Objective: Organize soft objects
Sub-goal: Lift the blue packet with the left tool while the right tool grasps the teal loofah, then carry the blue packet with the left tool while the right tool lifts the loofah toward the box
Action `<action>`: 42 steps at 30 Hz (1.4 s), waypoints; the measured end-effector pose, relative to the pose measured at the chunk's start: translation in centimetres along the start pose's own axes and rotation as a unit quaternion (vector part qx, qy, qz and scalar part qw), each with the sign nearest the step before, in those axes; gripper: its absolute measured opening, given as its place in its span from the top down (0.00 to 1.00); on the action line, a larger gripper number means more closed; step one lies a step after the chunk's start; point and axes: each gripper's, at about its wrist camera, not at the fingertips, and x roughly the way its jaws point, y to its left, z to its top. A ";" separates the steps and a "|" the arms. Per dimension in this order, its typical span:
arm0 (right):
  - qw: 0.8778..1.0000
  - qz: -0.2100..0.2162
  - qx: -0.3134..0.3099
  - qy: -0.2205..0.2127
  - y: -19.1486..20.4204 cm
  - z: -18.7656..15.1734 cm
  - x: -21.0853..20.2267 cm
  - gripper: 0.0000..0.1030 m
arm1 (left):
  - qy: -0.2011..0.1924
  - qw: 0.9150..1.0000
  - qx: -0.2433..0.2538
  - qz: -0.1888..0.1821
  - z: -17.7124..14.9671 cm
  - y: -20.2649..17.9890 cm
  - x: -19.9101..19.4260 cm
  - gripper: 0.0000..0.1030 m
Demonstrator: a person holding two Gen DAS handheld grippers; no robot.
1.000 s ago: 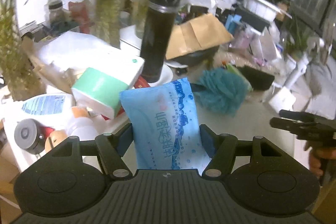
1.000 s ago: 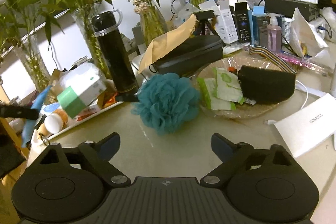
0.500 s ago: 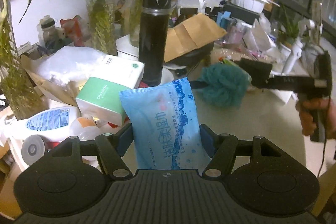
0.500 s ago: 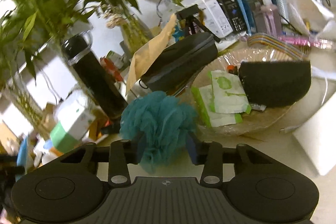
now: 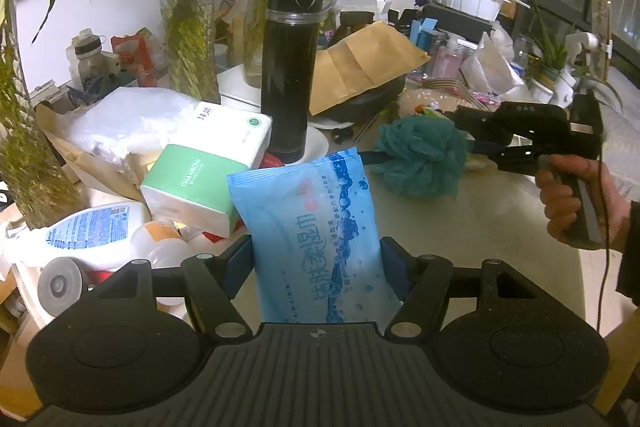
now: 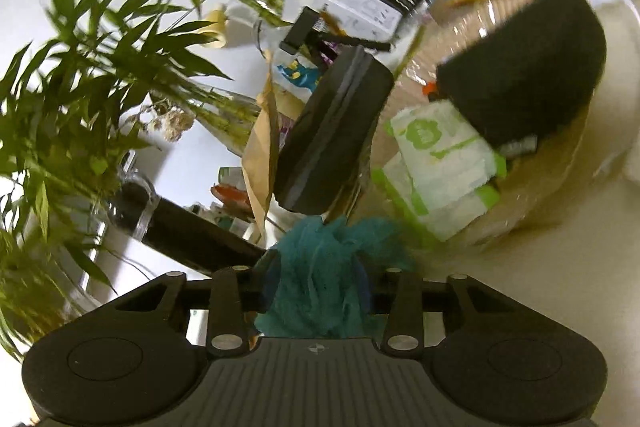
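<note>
Bulging past both fingers (image 6: 362,283); teal bath pouf (image 6: 320,291) squeezed between.

Tall black flask (image 5: 294,67) upright on a white dish mid-tabletop, brown paper envelope (image 5: 360,61) draped over a black case (image 6: 328,135) just beside it — glass vases of bamboo (image 5: 188,7) behind, white lotion bottle (image 5: 88,231) lying at the left edge.

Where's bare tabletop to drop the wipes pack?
Bare table lies between the wipes pack in the left gripper, the teal loofah and the hand on the right gripper. Left is crowded: tissue pack, lotion bottle, black flask.
</note>
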 end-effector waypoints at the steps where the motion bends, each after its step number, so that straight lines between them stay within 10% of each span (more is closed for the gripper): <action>1: 1.000 -0.002 0.006 0.003 -0.1 -0.1 0.3 0.73 | 0.000 1.000 0.000 0.000 0.0 0.0 0.0 0.35; 7: 1.000 -0.007 -0.013 0.015 1.0 -0.5 0.4 0.96 | -0.003 1.000 0.004 0.001 0.1 -0.1 0.0 0.35; 19: 0.971 -0.042 -0.233 0.038 10.0 -2.2 -4.8 0.97 | -0.013 1.000 0.019 0.002 0.8 -1.0 -1.1 0.36; 42: 0.934 -0.075 -0.347 -0.027 20.7 -6.2 -23.7 0.97 | -0.049 0.993 0.110 0.010 2.3 -8.4 -15.2 0.35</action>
